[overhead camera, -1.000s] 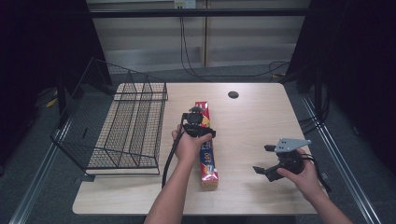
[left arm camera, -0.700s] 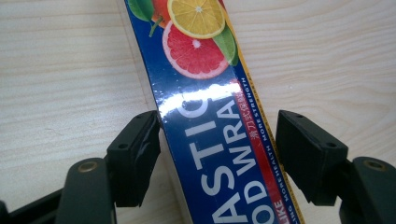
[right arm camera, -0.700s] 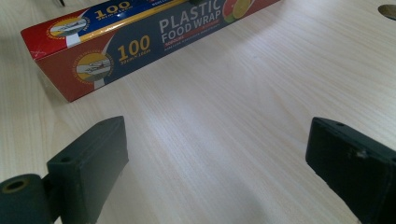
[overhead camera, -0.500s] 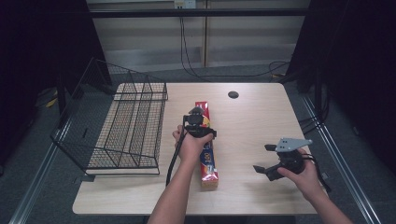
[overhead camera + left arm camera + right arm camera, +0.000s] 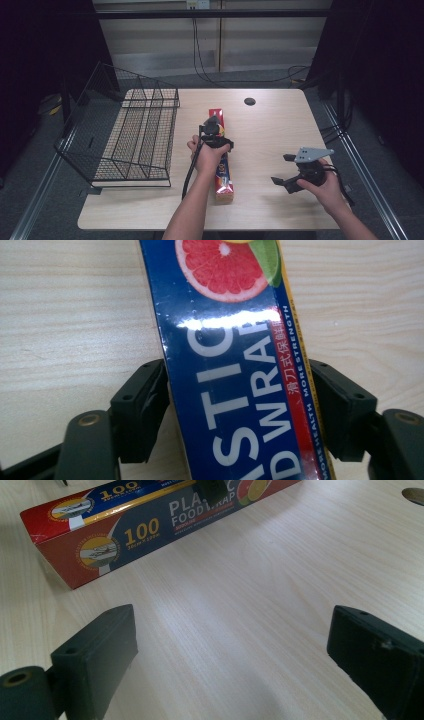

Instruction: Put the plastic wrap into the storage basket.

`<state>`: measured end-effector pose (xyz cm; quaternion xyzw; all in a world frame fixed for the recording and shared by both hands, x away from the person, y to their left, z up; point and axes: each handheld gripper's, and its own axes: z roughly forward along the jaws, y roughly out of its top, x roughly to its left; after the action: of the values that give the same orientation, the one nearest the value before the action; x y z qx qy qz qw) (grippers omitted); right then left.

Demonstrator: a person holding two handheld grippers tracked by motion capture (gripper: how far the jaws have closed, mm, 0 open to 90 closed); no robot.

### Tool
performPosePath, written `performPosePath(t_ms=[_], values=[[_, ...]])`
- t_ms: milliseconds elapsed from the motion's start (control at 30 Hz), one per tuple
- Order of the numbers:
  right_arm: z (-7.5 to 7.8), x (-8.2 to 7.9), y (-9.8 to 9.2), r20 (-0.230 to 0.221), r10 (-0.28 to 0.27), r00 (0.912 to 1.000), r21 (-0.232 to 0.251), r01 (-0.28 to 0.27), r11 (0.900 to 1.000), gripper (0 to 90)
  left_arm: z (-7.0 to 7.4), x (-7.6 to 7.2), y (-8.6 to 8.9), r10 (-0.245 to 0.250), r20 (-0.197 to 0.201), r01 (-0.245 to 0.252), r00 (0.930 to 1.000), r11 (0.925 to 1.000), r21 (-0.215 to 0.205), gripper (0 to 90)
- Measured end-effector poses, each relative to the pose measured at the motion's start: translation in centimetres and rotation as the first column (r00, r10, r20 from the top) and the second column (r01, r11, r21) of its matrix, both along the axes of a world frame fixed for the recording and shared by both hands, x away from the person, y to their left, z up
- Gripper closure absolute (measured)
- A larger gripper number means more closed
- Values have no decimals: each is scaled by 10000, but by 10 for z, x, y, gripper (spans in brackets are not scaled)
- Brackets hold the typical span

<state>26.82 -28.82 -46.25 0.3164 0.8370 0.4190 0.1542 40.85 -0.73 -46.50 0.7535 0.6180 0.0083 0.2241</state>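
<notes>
A long plastic food wrap box (image 5: 223, 175), blue and red with a grapefruit picture, lies lengthwise on the middle of the wooden table (image 5: 280, 125). My left gripper (image 5: 214, 131) reaches down over the box's middle. In the left gripper view the box (image 5: 230, 340) runs up between the two black jaws, and both pads press its sides, so my left gripper (image 5: 237, 405) is shut on it. My right gripper (image 5: 281, 169) hovers open over bare table near the front right. In the right gripper view its jaws (image 5: 235, 655) stand wide apart, with the box (image 5: 150, 527) lying farther off.
A black wire basket (image 5: 135, 140) with a raised side panel stands on the table's left part, close beside the box. A round cable hole (image 5: 249, 101) sits near the far edge. Cables hang behind the table.
</notes>
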Motion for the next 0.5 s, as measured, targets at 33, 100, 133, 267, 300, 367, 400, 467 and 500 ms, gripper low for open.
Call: performPosePath(t_ms=[33, 100, 133, 267, 300, 367, 400, 467, 500], values=[[0, 0, 0, -10, -11, 10000, 9, 11, 10000, 57, 1, 1, 0, -7, -53, 8, 10000, 9999, 131, 323], [0, 0, 0, -3, 14, 10000, 16, -14, 10000, 57, 3, 1, 0, -17, -127, 20, 9999, 9996, 275, 340], [0, 0, 0, 15, 48, 10000, -4, -48, 10000, 58, 5, 1, -1, 52, -207, -45, 9998, 9994, 357, 377], [1, 0, -1, 44, 30, 10000, 64, -30, 10000, 58, 13, 5, 3, -415, -536, 462, 9977, 9948, 908, 432], [1, 0, -1, 44, 30, 10000, 64, -30, 10000, 58, 14, 6, 5, -471, -668, 543, 9967, 9924, 1102, 432], [1, 0, -1, 71, 54, 10000, 38, -54, 10000, 58, 16, 7, 7, -768, -820, 864, 9937, 9889, 1208, 443], [1, 0, -1, 53, 72, 10000, 44, -72, 10000, 57, 17, 7, 8, -761, -958, 869, 9925, 9897, 1139, 445], [1, 0, -1, 91, 31, 10000, 28, -32, 10000, 58, 21, 8, 11, -752, -1075, 849, 9914, 9924, 888, 445], [1, 0, -1, 83, 85, 9999, 45, -85, 10000, 58, 27, 10, 13, -883, -1225, 986, 9885, 9919, 802, 445]])
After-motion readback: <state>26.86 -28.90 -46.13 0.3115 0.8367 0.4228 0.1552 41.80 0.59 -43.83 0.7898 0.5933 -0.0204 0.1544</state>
